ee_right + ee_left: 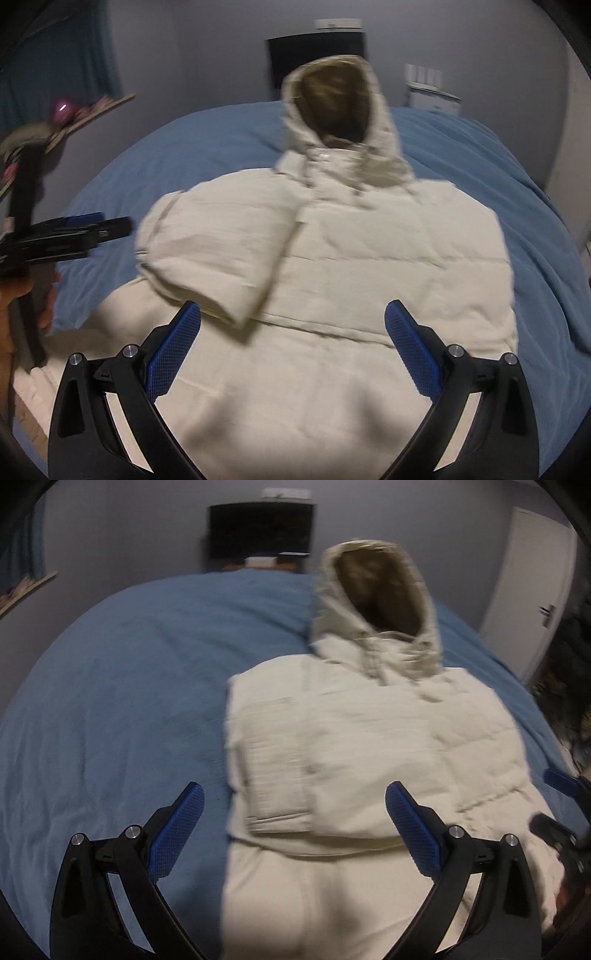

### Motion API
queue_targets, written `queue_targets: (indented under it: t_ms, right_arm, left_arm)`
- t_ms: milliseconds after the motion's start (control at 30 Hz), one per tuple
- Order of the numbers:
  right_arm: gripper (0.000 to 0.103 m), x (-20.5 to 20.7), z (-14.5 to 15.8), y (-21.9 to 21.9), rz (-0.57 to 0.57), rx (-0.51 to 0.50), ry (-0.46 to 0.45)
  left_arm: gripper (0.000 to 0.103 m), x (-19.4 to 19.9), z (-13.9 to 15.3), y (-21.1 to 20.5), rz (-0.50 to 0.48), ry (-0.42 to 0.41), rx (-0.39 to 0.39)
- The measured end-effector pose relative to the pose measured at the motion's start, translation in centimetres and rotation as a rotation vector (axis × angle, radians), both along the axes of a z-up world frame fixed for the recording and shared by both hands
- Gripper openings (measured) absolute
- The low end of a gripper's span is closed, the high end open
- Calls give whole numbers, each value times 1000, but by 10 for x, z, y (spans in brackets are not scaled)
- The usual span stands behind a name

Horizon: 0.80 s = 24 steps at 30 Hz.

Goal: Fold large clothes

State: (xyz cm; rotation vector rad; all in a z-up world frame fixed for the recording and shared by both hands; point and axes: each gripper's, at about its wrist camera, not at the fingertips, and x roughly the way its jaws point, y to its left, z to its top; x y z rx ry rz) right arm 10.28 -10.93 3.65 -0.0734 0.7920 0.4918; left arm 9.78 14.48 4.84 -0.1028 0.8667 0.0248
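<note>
A cream hooded jacket (369, 266) lies flat on the blue bed (110, 686), hood (336, 110) toward the far wall, one sleeve (210, 258) folded across its body. The left claw (295, 834) and right claw (293, 350) hover above its hem, both spread wide, grasping nothing.

The left black two-finger gripper with blue textured pads (294, 829) hung with its jaws spread wide, nothing between them. Seen from the right wrist camera, it (96, 223) reached in sideways, fingers level, held by the person's bare left hand (26, 314) wrapped round its dark handle. The right black gripper with the same blue pads (292, 347) was likewise spread wide and gripped nothing. From the left wrist view, it (559, 781) showed only as a blurred blue tip and dark frame at the right edge.
</note>
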Motion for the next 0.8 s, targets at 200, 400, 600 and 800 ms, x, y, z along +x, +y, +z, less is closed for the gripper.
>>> queue_targets:
  t_ms: [200,400,600,800]
  right_arm:
    - [96,-1,-9,77,141,-123,-45]
    - [95,-1,-33,139,251,-188,-72]
    - [77,4,-57,181,285,-283,-130]
    - [32,17,-71,179,233,-337,-167]
  left_arm:
    - [95,-1,-4,41,124,23,-72]
    - [95,-3,-6,61,188,19,-63]
    - [95,-2,-16,84,251,27,-183]
    - [95,-4,-18,93,267,4,-267]
